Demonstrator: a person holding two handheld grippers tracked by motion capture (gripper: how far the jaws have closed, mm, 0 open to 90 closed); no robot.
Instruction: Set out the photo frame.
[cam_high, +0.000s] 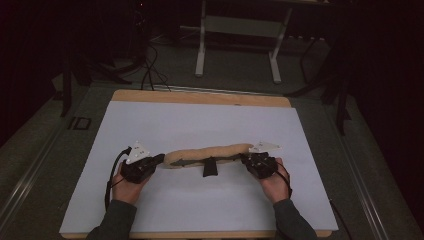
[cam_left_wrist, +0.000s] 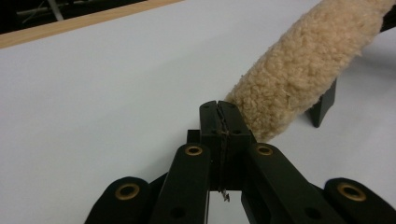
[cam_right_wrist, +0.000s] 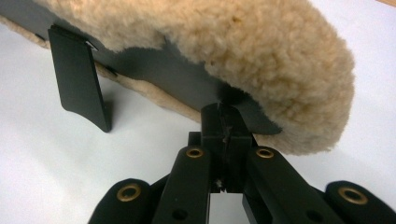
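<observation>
A long tan fleece pad (cam_high: 210, 151) with a black lining stretches across the white sheet (cam_high: 200, 120) between my two grippers. A black tab (cam_high: 210, 167) hangs from its middle down to the sheet. My left gripper (cam_high: 159, 160) is at the pad's left end. In the left gripper view its jaws (cam_left_wrist: 218, 105) are pressed together, with the fleece (cam_left_wrist: 303, 65) rising away from their tip. My right gripper (cam_high: 245, 159) is at the right end. Its jaws (cam_right_wrist: 222, 107) are shut on the black lining's edge under the fleece (cam_right_wrist: 233, 42), and the tab (cam_right_wrist: 79, 79) hangs farther along.
The white sheet lies on a wooden table (cam_high: 200, 97) whose edge shows at the back. A white metal frame (cam_high: 237, 30) and cables stand on the dark floor beyond. A person's hands and dark sleeves come in from the bottom.
</observation>
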